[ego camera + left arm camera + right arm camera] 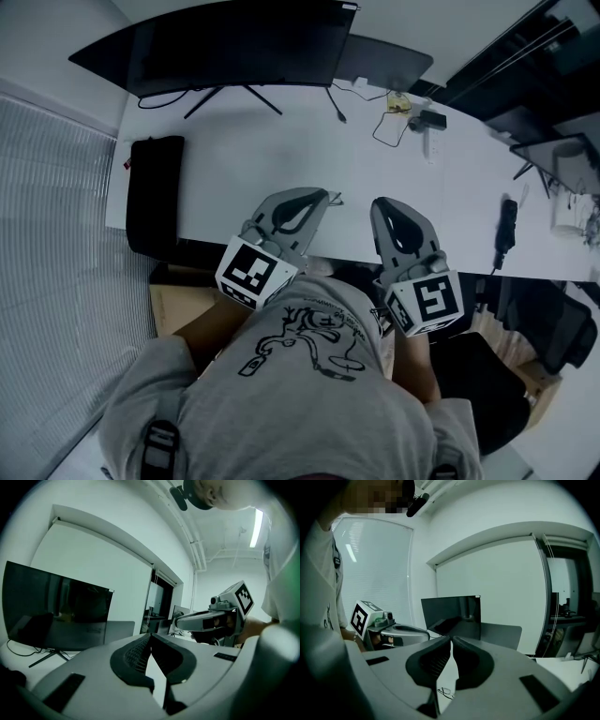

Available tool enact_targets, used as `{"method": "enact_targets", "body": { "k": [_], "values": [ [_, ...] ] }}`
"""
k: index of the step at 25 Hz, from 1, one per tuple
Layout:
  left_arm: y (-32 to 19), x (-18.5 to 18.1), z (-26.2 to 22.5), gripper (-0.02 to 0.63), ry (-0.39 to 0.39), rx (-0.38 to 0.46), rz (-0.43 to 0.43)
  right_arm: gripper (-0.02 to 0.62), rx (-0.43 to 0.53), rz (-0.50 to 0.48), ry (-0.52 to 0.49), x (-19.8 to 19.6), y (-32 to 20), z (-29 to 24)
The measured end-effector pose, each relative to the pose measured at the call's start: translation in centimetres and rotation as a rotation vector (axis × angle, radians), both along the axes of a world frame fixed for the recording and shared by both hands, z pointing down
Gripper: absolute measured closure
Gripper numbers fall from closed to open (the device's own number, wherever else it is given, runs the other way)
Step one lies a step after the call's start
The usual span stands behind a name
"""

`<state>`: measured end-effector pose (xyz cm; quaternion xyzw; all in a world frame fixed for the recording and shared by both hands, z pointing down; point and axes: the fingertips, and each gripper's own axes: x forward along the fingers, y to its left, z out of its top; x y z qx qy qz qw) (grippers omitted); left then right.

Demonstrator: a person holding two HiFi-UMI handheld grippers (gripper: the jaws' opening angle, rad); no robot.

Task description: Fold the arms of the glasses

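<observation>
The glasses [335, 199] are a thin dark wire shape on the white table [281, 159], just off the tip of my left gripper [323, 195]; they are too small to tell how the arms lie. In the right gripper view the glasses [446, 693] show as a thin outline on the table, low in the gap under the jaws. My left gripper [150, 635] is shut with nothing held. My right gripper [382, 204] hovers at the table's front edge, a little right of the glasses. The right gripper [451, 640] is shut and empty too.
A dark monitor [225, 47] on a tripod foot stands at the table's far side, with a grey panel [384, 58] behind it. A black case [155, 192] lies at the left edge. Cables and small devices [412, 117] sit far right. A black chair [553, 328] stands right.
</observation>
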<state>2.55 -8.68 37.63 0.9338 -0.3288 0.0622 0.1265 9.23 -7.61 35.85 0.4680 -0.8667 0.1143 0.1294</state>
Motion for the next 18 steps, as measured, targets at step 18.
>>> {"method": "enact_targets", "body": {
  "k": [18],
  "values": [
    [0.9, -0.7, -6.3, 0.586, 0.058, 0.135, -0.049, 0.578, 0.076, -0.025, 0.026, -0.1, 1.8, -4.8]
  ]
}}
